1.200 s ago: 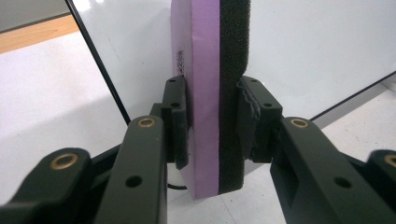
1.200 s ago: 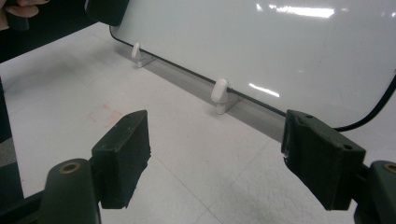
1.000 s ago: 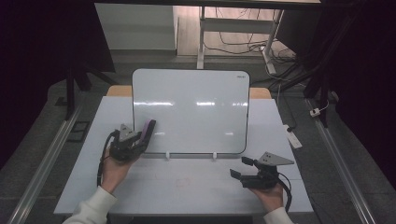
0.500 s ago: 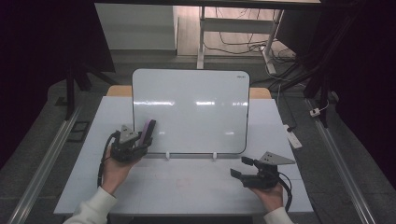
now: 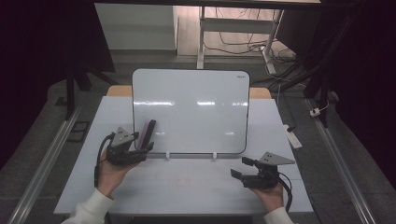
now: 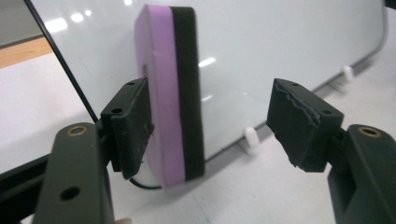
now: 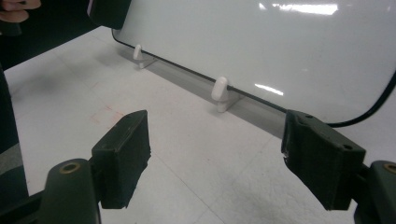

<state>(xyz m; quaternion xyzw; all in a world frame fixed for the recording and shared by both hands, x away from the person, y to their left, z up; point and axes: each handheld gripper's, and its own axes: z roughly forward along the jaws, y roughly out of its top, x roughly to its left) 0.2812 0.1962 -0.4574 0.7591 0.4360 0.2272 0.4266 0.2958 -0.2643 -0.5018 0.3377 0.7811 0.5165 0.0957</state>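
The right tool (image 5: 239,168) rests low on the worktop (image 5: 187,186) with its jaws spread wide and nothing between them; ahead of it lie bare surface and the board's small white feet (image 7: 219,93). The left tool (image 5: 144,147) sits farther forward, at the board's lower left corner, and its jaws are also apart. Between them stands the eraser (image 6: 173,88), purple foam on one side and black felt on the other: the left jaw looks to be touching the purple face, while the right jaw is well clear of the felt, so the eraser is not clamped. The felt side seems to lie against the whiteboard (image 5: 191,109) just beyond the jaws, though whether it clings there or rests on the frame is hard to tell. The board stands upright and looks clean, with only light reflections on it. Judging by that, any wiping appears done or not needed; what is left is either to close on the eraser or to draw the tool away from it.
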